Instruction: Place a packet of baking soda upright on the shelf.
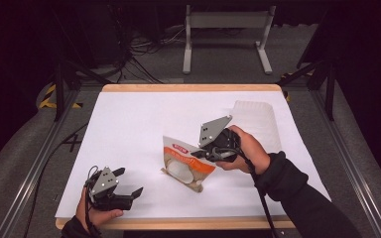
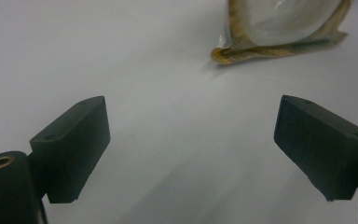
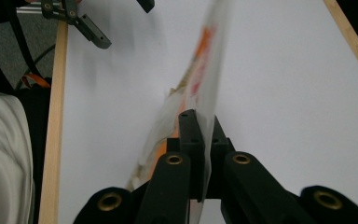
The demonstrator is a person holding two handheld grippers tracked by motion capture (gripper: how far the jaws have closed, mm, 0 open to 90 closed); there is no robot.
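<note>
Right now we find the right gripper (image 1: 204, 152) clamped on the upper edge of the pouch (image 1: 186, 163), right of centre in the high view. In the right gripper view the two black jaws stand pressed together with the thin film of the pouch (image 3: 200, 88) running up between them, so the grip is on the flat top seam. The pouch hangs tilted from that hold, its orange-and-white face turned toward the lower left of the high frame, its bottom corner touching or just above the white table cover (image 1: 139, 119); we cannot tell which.

Further out, the left gripper (image 1: 129, 184) sits at the lower left of the high frame, near the table's front edge, well apart from the pouch. Its jaws stand wide apart with nothing between them; in the left gripper view they frame bare white cover, with the pouch's lower edge (image 2: 279, 44) at the top of that frame.

A ribbed clear tray (image 1: 255, 119) lies at the upper right of the cover, behind the right hand (image 1: 250, 148).

We judge the step in hand to be the lift of the pouch by its top. The next move likely calls for the left gripper to come across and take the free side or bottom, keeping the thin film from slipping or twisting.
</note>
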